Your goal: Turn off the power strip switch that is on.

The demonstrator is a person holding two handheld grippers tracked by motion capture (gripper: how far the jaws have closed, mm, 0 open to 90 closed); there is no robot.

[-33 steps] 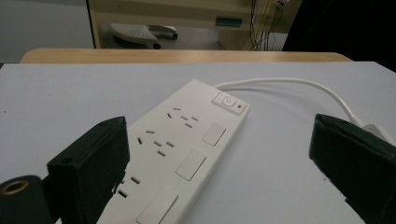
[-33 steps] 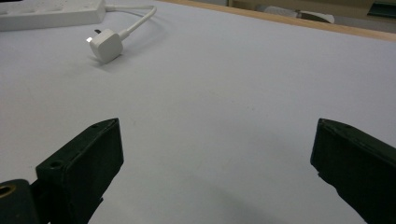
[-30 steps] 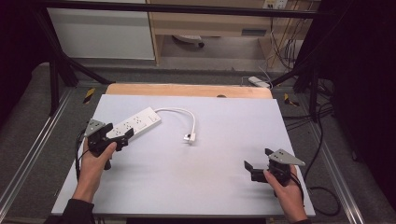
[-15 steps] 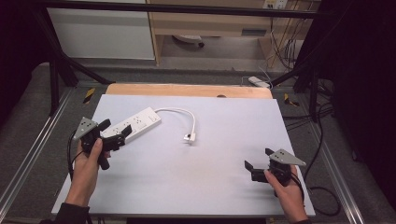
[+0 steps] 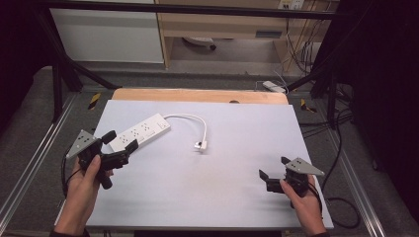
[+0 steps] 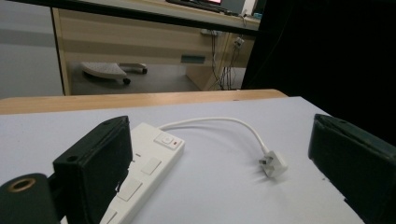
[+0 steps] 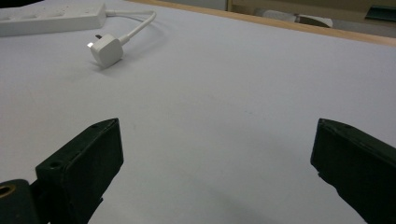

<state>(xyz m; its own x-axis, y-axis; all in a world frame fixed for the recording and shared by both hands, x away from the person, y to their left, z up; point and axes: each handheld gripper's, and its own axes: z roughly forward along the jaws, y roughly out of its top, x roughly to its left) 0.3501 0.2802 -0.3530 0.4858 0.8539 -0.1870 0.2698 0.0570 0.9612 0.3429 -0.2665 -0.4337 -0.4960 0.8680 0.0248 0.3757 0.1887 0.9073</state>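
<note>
A pale grey bench [image 5: 207,197] carries a long white plastic power strip [image 5: 141,131] with several sockets, lying at about ten o'clock from the bench's middle and angled from lower left to upper right. A short white cable [image 5: 190,118] arcs from its far end round to a white three-pin plug [image 5: 199,145], which rests on the bench near the middle, at about eleven o'clock.

The left claw [image 5: 120,147], held in the person's left hand [image 5: 84,185], sits at nine o'clock at the near end of the power strip. Its jaws are spread wide and grip nothing. In the left gripper view, one black jaw stands just beside the strip's near end, while the other is well apart, past the plug [image 6: 274,164].

The right claw [image 5: 273,172], held in the right hand [image 5: 304,202], rests at four o'clock, well apart from the strip and plug. Its jaws also gape wide, with bare bench between them.
</note>
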